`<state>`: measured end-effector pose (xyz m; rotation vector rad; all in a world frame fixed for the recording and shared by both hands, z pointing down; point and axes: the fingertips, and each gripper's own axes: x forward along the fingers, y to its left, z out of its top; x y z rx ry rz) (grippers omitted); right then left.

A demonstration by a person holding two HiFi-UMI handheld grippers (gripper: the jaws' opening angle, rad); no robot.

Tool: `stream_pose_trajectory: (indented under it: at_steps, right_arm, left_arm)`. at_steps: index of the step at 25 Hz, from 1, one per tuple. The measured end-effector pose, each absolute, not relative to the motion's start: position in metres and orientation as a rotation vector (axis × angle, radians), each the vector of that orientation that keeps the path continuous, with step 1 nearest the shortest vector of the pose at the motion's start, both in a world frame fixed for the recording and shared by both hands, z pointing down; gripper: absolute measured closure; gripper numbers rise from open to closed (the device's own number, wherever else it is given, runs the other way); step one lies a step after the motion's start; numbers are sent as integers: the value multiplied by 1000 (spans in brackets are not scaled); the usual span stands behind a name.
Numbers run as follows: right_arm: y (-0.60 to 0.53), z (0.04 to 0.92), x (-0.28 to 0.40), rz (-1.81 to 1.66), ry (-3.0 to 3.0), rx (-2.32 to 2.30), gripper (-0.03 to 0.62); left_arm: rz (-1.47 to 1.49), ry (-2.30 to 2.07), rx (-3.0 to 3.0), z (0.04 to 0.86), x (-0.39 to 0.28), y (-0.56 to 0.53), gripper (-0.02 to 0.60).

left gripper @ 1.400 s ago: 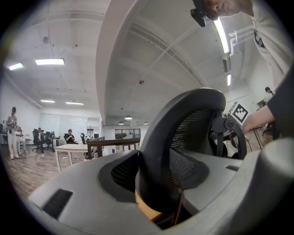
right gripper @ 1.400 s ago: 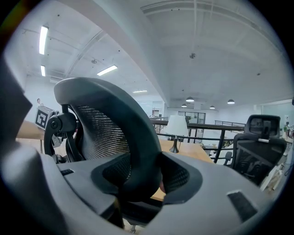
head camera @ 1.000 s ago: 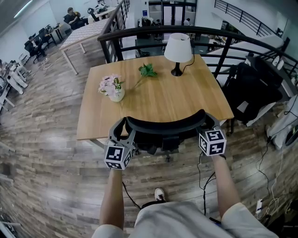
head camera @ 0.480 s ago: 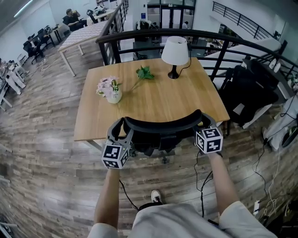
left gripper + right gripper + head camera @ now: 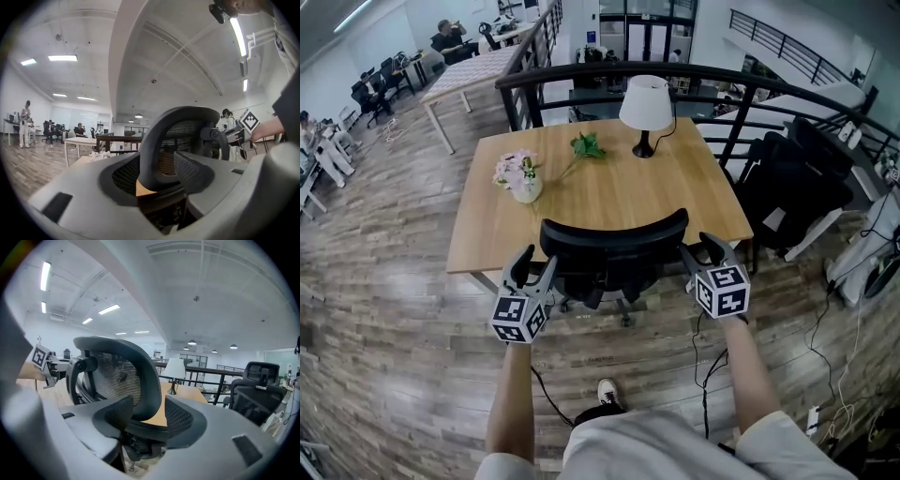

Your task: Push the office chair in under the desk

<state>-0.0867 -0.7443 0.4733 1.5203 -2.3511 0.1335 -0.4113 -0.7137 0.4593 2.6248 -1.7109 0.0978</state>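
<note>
The black mesh office chair (image 5: 614, 242) stands with its seat under the wooden desk (image 5: 609, 202) and its backrest at the near edge. My left gripper (image 5: 534, 262) hangs just off the backrest's left end. Its jaws have just been opening and nothing is pressed between them. In the left gripper view the left gripper (image 5: 154, 173) frames the chair (image 5: 178, 140) a little ahead of the pads. My right gripper (image 5: 703, 251) is open beside the backrest's right end. The right gripper (image 5: 149, 413) looks past its pads at the chair's rim (image 5: 136, 376), without touching it.
On the desk stand a white lamp (image 5: 645, 103), a vase of pink flowers (image 5: 523, 178) and a green sprig (image 5: 586, 145). A black railing (image 5: 741, 103) curves behind the desk. Another black chair (image 5: 797, 187) stands at the right. Cables trail over the wooden floor (image 5: 394, 309).
Both grippers have come off the backrest's ends and drawn back toward me. The chair now sits further in under the desk. The left jaws stand wider apart.
</note>
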Motion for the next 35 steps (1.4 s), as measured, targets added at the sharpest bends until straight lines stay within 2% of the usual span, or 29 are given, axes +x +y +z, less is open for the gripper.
stream_pose_trajectory:
  at_steps: [6,16,17,31,35]
  right_arm:
    - [-683,462,-63,151,-2387,1502,373]
    - [-567,435,-23,156,-2470,1441,375]
    - [-556,431,-22,152,-2483,1434,375]
    - [-434,401,-34,130,-2662,1254,384]
    - [-413,390,-33,124,-2698,1256,426]
  left_arm:
    - [134,-1761,2618,449,-392,-651,321]
    - [149,-1773,2645,431,-336,-529,360]
    - [148,-1775,2650,428,-330,-517,381]
    - [293,-1852,2674,412,-247,-393,465]
    - [283,-1839,2693,404,-229,-370,486]
